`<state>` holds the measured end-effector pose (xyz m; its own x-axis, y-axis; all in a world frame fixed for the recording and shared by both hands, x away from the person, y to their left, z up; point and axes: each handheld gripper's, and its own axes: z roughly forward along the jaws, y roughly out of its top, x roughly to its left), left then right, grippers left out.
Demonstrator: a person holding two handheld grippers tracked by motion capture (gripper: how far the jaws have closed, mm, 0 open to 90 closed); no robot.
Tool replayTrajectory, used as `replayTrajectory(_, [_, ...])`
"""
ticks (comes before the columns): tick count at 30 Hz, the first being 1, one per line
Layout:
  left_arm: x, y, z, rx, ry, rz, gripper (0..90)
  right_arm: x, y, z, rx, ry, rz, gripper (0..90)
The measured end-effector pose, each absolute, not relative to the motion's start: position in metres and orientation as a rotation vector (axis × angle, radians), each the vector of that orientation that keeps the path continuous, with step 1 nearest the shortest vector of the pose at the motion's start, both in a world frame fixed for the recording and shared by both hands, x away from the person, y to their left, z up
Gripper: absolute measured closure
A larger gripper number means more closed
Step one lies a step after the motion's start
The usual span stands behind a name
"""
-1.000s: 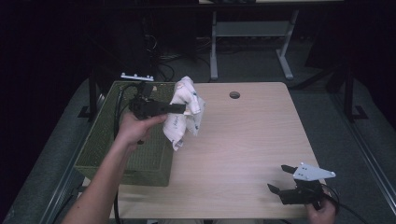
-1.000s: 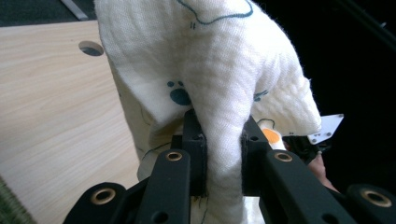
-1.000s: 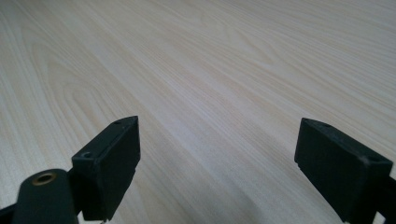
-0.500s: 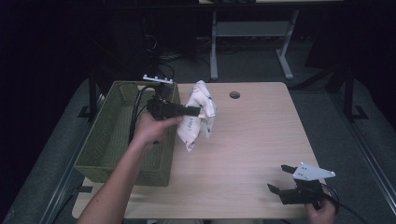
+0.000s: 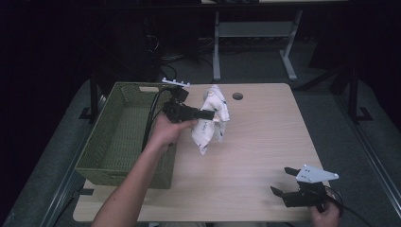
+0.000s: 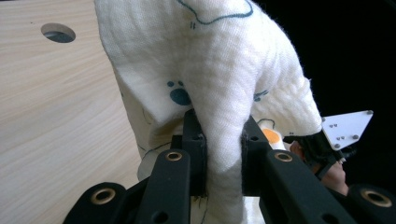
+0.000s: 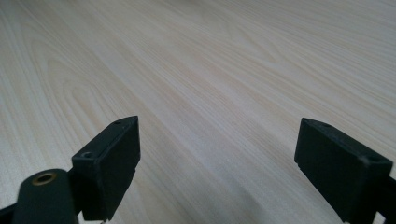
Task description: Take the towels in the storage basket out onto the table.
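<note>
High view: the left gripper [image 5: 208, 114] has a white printed cloth [image 5: 212, 118] pinched and lifted, hanging over the table [image 5: 265, 142] just past the basket [image 5: 118, 137], which sits along the table's left edge. The cloth dangles from the jaws in a bunch, its lower end close to the wood or maybe just brushing it, can't really tell. Looks like the carry step to me: cloth out of the basket, about to be set down on the open wood.

In the left gripper view the jaws are squeezed tight on a fold of the cloth [image 6: 219, 79], fabric draped up and over both tips and trailing down between them. So the cloth is in and around that gripper [image 6: 223, 140], not just beside it.

The right gripper [image 5: 288, 182] sits low at the near right corner, well apart from the cloth. Right gripper view shows its jaws spread wide over bare wood, nothing between them [image 7: 217, 140].

Next move, my guess: lower the cloth toward the middle of the table and bring the right gripper over to catch a free corner so it can be spread out or folded. The bunching will make finding an edge fiddly.
</note>
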<state>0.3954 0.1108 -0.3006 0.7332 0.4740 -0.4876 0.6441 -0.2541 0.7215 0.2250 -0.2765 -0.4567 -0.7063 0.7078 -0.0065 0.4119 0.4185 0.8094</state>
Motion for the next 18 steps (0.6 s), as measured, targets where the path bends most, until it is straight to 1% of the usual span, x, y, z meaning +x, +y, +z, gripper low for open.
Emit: replayTrajectory(18, [0.407,0.075,-0.324,1.961,0.887,-0.202,77.2,0.225,-0.279,-0.456,0.963,2.328,1.190,14.0])
